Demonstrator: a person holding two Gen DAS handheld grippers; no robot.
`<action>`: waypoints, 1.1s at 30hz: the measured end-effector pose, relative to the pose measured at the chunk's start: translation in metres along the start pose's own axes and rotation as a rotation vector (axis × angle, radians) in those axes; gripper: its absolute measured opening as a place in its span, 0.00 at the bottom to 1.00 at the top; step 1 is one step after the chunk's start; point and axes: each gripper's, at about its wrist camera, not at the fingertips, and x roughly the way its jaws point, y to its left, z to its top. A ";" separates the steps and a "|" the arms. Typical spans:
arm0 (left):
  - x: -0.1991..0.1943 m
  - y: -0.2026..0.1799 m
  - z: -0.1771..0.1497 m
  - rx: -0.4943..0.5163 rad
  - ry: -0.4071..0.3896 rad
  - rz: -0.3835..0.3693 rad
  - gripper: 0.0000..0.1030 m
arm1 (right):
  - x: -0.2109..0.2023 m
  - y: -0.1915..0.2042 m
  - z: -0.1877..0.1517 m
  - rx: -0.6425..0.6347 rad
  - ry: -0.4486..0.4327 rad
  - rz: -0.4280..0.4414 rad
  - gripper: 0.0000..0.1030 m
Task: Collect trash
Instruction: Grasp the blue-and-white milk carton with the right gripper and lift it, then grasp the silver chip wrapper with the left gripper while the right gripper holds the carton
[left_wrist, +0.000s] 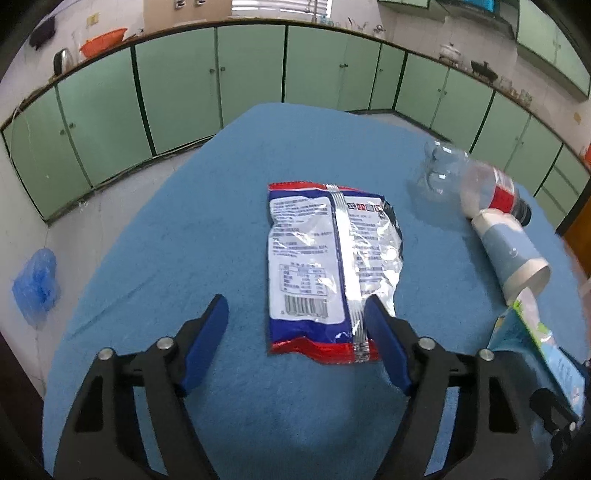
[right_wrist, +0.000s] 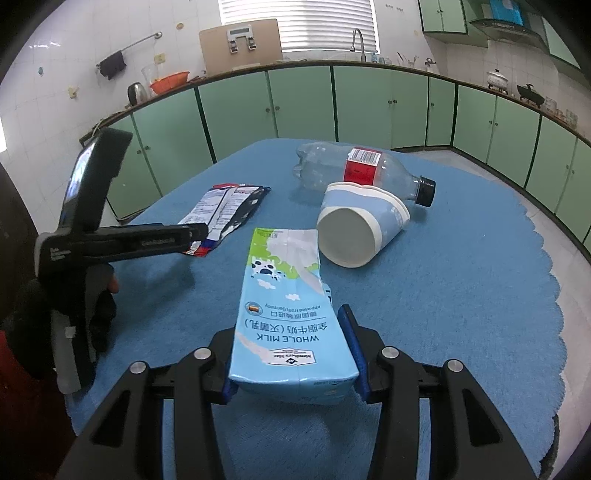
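Left gripper (left_wrist: 295, 321): the jaws stand wide apart above the blue tablecloth (left_wrist: 166, 258). The blue pads press on nothing. The near edge of the snack wrapper (left_wrist: 328, 266) lies between the fingers, with the right-hand finger over the wrapper's lower right corner. Whether that finger touches the foil cannot be determined.

Snack wrapper: flat, printed back side up, with a silver seam running lengthwise, a barcode near the lower end and red bands at both ends. It occupies the centre of the left wrist view and the centre left of the right wrist view.

Right gripper (right_wrist: 291, 354): the jaws are closed on the sides of a light blue whole milk carton (right_wrist: 284, 314). Both blue pads bear on the carton's near end. The carton extends away from the camera, and its flattened far end points toward the centre of the frame.

Paper cup (right_wrist: 360, 223): blue and white, lying on its side right of centre in the right wrist view, base toward the camera. It lies against the bottle.

Plastic bottle (right_wrist: 354, 168): clear, empty, with a red label and a black cap, lying on its side behind the cup in the upper centre of the frame, cap to the right.

In the right wrist view the left gripper enters from the left edge, its fingertip over the wrapper's near end.

Background: green cabinets (right_wrist: 295, 107) line the upper part of both views. An orange basin (right_wrist: 170, 81) and a kettle (right_wrist: 136, 92) stand on the counter at upper left.
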 end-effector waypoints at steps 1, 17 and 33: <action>-0.001 -0.003 0.000 0.011 -0.005 -0.001 0.49 | 0.000 0.000 0.000 0.001 0.000 0.001 0.45; -0.032 -0.010 -0.012 0.018 -0.079 -0.087 0.12 | -0.011 -0.001 -0.002 0.002 -0.024 -0.021 0.45; -0.098 -0.045 -0.017 0.085 -0.200 -0.167 0.11 | -0.071 -0.015 0.009 0.051 -0.145 -0.068 0.45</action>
